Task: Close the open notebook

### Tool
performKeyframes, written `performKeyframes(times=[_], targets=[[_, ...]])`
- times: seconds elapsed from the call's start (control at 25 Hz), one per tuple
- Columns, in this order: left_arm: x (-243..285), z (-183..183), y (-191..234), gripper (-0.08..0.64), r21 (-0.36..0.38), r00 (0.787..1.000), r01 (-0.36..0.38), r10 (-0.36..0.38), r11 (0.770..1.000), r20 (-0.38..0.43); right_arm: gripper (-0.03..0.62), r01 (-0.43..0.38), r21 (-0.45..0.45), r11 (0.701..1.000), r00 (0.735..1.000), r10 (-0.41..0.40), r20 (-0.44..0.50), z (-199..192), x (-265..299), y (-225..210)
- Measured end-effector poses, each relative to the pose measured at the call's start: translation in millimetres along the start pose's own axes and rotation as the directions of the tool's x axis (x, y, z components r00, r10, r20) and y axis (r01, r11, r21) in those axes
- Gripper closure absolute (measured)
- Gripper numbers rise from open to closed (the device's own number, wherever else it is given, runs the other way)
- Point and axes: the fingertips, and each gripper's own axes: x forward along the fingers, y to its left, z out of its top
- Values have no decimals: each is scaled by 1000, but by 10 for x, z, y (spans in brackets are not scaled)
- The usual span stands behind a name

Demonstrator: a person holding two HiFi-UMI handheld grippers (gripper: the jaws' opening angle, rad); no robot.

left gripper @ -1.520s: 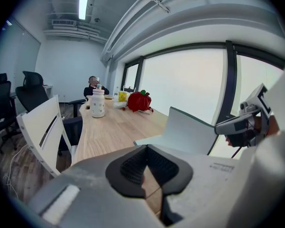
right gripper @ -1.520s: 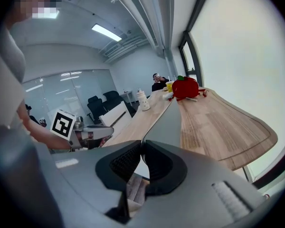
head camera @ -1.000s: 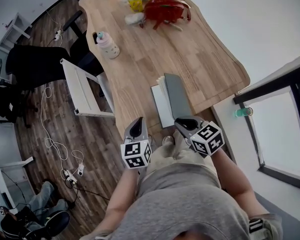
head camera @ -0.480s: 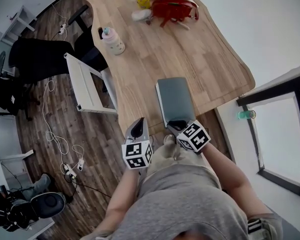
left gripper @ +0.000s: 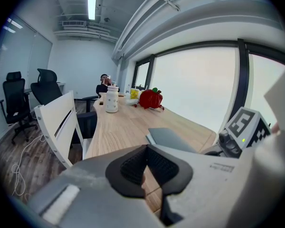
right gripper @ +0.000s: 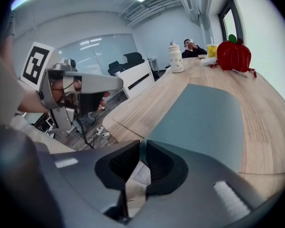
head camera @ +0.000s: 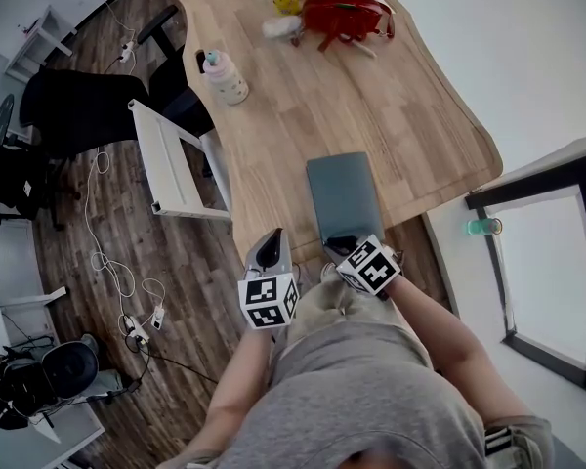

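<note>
The notebook (head camera: 344,195) lies closed and flat near the front edge of the wooden table (head camera: 410,106), its grey-green cover up. My right gripper (head camera: 340,245) sits at its near edge. In the right gripper view the cover (right gripper: 204,118) stretches ahead and its near edge with a white page corner reaches into the narrow gap of the right gripper (right gripper: 141,144). The jaws are opening and the pads no longer pinch it. My left gripper (head camera: 267,252) hovers off the table's front edge, left of the notebook (left gripper: 171,137). The left gripper (left gripper: 146,148) is shut and holds nothing.
A white chair (head camera: 171,169) stands at the table's left side, a black office chair (head camera: 73,110) behind it. A pale bottle (head camera: 225,76) and a red bag (head camera: 344,13) with yellow packets sit at the far end. A person (left gripper: 104,84) sits beyond. Cables lie on the floor.
The raised cover came down and the notebook now lies shut. My right gripper sank with it to the near edge. The left gripper stayed put.
</note>
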Motion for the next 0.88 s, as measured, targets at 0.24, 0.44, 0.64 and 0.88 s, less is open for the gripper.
performKeyframes(times=[0.24,0.44,0.64,0.88], targets=[[-11,-1,-56,555,-1,1000,3,-3,1000,6,543,0,-2,1000,1000,0,0,-9,9,15],[-61,10,-120,555,8,1000,19,-19,1000,12,515,-23,64,998,998,19,63,33,-57,101],[-137,40,-226,555,16,999,41,-41,999,27,495,-7,144,990,985,-18,174,110,-316,93],[-251,80,-380,555,19,997,41,-42,999,60,565,70,229,971,929,-147,339,165,-878,-53]])
